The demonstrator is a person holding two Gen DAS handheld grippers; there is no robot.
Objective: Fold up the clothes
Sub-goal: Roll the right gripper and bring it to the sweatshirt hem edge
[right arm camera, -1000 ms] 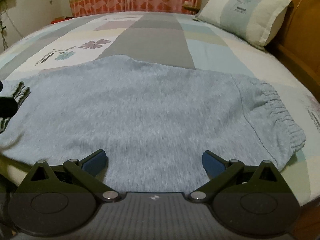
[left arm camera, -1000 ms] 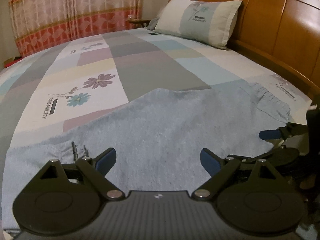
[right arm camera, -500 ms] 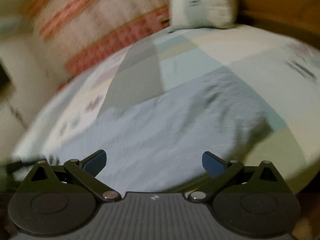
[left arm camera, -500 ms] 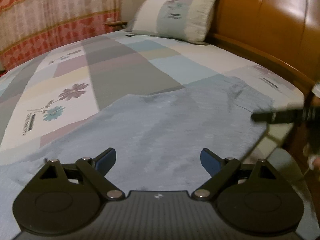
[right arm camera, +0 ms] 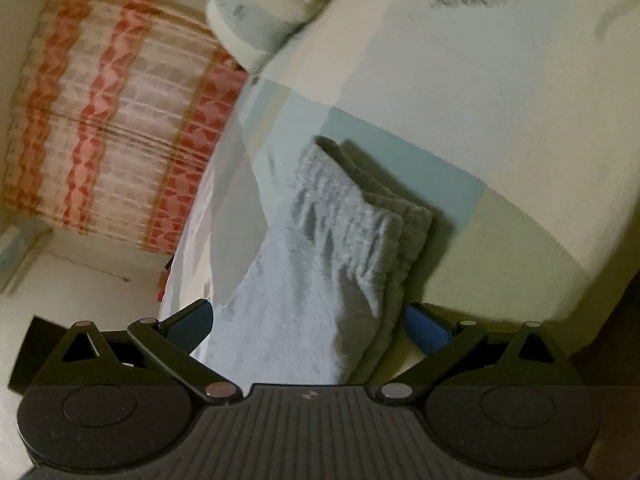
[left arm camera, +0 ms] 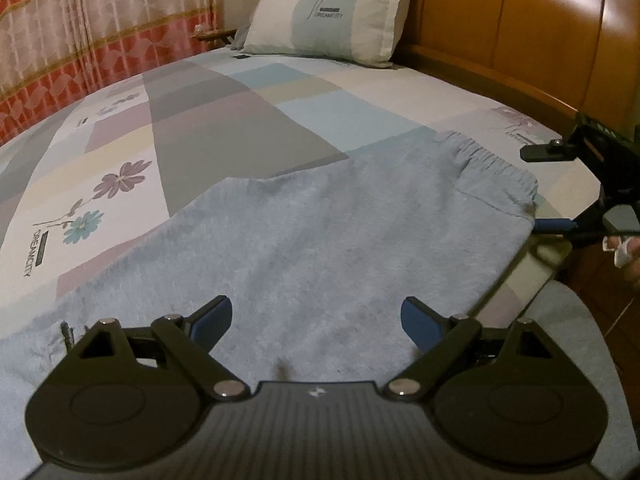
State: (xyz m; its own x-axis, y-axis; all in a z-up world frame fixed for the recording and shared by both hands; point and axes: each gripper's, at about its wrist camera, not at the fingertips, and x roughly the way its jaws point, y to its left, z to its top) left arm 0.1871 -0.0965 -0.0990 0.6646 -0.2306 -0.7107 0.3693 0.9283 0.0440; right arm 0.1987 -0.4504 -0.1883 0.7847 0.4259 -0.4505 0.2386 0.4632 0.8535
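A light blue fleece garment (left arm camera: 320,232) lies spread flat across the near part of the bed, its gathered elastic waistband (left arm camera: 496,176) at the right end. My left gripper (left arm camera: 316,318) hovers open over the garment's near edge, with nothing between its blue pads. My right gripper (left arm camera: 548,190) is at the bed's right edge, turned on its side, fingers apart around the waistband corner. In the right wrist view the garment (right arm camera: 320,260) and its waistband (right arm camera: 360,216) run between the open fingers of the right gripper (right arm camera: 308,320). That view is tilted and slightly blurred.
The patchwork bedsheet (left arm camera: 200,120) stretches beyond the garment. A pillow (left arm camera: 328,12) leans on the wooden headboard (left arm camera: 520,32) at the back right. A red-and-cream curtain (left arm camera: 60,32) hangs at the far left. A person's hand (left arm camera: 628,252) shows at the right edge.
My right gripper has swung from the garment's front edge to its right end and rolled onto its side at the waistband. The left gripper has turned slightly right and stayed open.
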